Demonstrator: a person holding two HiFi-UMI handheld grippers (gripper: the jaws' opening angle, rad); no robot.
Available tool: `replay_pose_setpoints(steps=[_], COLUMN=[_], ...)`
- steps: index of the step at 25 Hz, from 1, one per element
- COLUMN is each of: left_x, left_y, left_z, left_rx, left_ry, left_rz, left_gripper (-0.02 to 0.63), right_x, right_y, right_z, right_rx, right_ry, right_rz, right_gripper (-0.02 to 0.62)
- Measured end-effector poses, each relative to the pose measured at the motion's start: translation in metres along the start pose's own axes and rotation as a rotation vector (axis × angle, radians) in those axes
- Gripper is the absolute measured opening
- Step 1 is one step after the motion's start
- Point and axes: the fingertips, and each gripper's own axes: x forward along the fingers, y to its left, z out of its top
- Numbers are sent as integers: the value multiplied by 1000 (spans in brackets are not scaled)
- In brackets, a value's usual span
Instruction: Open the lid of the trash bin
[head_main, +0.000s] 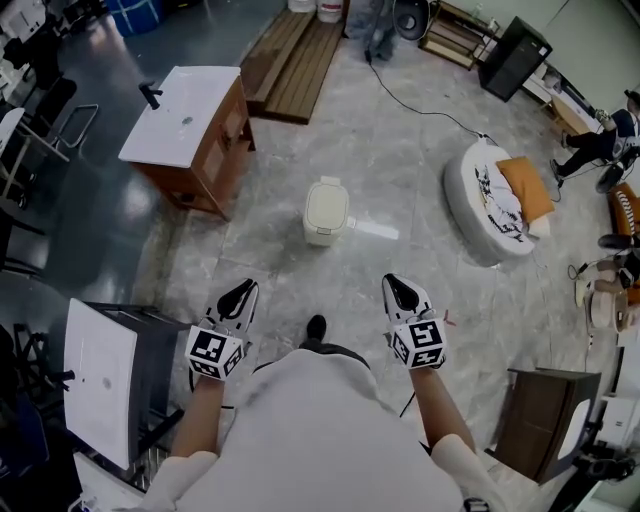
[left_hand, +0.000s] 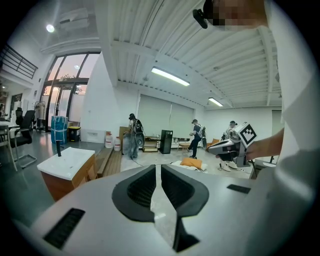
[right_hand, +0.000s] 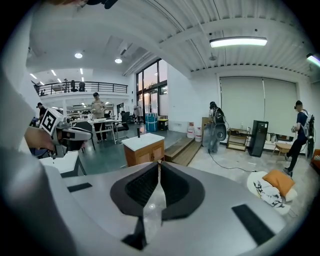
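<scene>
1. The small cream plastic trash bin (head_main: 325, 211) is sitting on the grey marble floor (head_main: 400, 170) at the person's 12 o'clock, its lid (head_main: 326, 203) lying down.
2. The left gripper (head_main: 242, 292) is hovering at 11 o'clock, jaws pressed together, gripping nothing.
3. The right gripper (head_main: 394, 285) is hovering at 1 o'clock, in the same state.
4. Both are sitting well apart from the bin.

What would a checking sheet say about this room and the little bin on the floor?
Surface: grey marbled tile floor.
Job's things: cream plastic trash bin stands on the floor, lid down.
Clutter: round white cushion bed with an orange pillow; brown wooden platform.
Grippers: left gripper and right gripper both shut, empty, short of the bin.
Cables: black cable lies across the floor beyond the bin.
Surroundings: wooden cabinet with white top; people standing far off.
</scene>
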Motion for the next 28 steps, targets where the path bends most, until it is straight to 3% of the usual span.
replay_pose_setpoints(steps=[13, 28], left_x=[75, 104], left_y=[-3, 19], left_z=[13, 8], left_rx=[-8, -34], left_ry=[20, 72], left_rz=[18, 24], left_gripper=[44, 44], right_x=[41, 73], right_y=[-66, -78], right_z=[-3, -14], right_rx=[2, -12], right_ry=[40, 140], right_rz=[41, 55], right_gripper=[35, 35])
